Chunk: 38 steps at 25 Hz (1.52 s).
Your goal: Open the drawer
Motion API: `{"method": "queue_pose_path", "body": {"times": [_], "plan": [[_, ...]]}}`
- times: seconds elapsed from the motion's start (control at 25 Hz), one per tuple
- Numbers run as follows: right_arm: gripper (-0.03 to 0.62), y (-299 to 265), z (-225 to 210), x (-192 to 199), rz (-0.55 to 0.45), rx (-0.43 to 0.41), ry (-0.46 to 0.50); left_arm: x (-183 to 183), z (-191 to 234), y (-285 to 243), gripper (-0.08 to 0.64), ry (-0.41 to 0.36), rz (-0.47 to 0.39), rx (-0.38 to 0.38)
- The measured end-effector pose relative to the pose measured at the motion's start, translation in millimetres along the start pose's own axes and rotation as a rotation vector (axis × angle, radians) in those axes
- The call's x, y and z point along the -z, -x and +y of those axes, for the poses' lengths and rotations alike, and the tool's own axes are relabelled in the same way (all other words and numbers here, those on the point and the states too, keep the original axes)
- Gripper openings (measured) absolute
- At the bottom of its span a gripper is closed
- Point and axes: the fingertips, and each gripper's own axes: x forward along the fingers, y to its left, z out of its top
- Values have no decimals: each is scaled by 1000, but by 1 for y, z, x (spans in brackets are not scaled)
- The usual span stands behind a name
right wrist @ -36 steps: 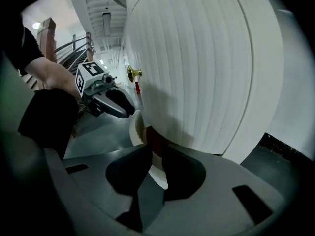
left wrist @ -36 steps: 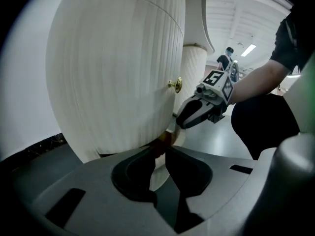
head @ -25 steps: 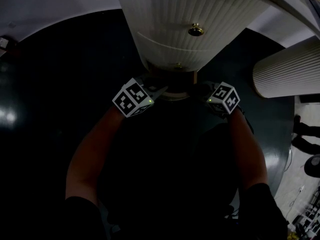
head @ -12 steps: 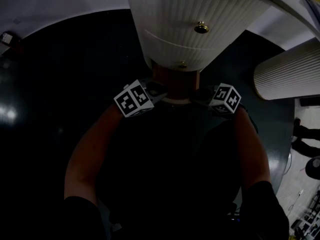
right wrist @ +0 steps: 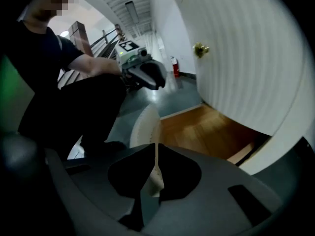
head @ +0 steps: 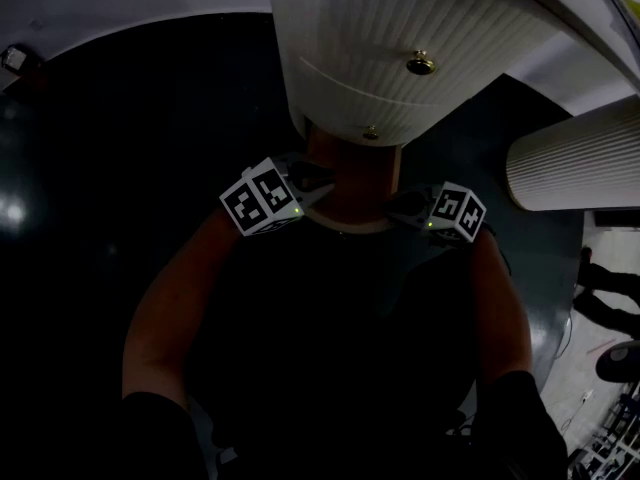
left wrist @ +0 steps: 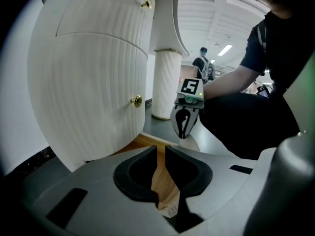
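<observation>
While the left claw (left wrist: 161, 149) clamps the drawer front (right wrist: 145, 124), the right claw (right wrist: 155, 149) pinches it too.

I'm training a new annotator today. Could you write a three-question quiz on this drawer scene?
1. True or false: the left gripper is shut on the edge of the drawer.
2. Multiple choice: the knobs on the cabinet are A) black, B) brass-coloured, C) red.
3. Fill in: the right gripper clamps the drawer's ribbed front panel, whose colour is ___.

Key: 1 true; 2 B; 3 white.
</observation>
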Motion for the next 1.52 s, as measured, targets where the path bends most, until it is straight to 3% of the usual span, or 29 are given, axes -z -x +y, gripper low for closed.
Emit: {"method": "queue_pose_path", "body": {"times": [0.08, 0.16, 0.36, 0.64, 0.8, 0.92, 1.0, 1.16, 1.36, 1.52], "plan": [[28, 3, -19, 2, -1, 106, -4, 6, 0, 1, 61, -2, 9, 3], [28, 1, -24, 9, 80, 148, 48, 9, 1, 2, 60, 5, 6, -2], [20, -10, 7, 11, 134, 0, 95, 14, -1, 5, 60, -26, 49, 2], [17, -14, 52, 11, 174, -168, 145, -10, -5, 13, 58, 16, -29, 6], [17, -14, 59, 15, 219, -193, 179, -14, -18, 19, 58, -13, -34, 30], [17, -11, 31, 12, 202, -88, 165, -17, -24, 20, 58, -38, -16, 39], [16, -18, 24, 10, 209, -63, 166, -13, -26, 24, 58, -45, -3, 42], [15, -31, 51, -2, 213, -162, 199, -6, -20, 33, 57, -32, -13, 29], [15, -32, 59, 3, 233, -187, 220, -12, -15, 28, 57, -16, -6, 38], [15, -39, 81, -1, 247, -276, 211, -12, -16, 31, 55, -55, 15, 52]]}}
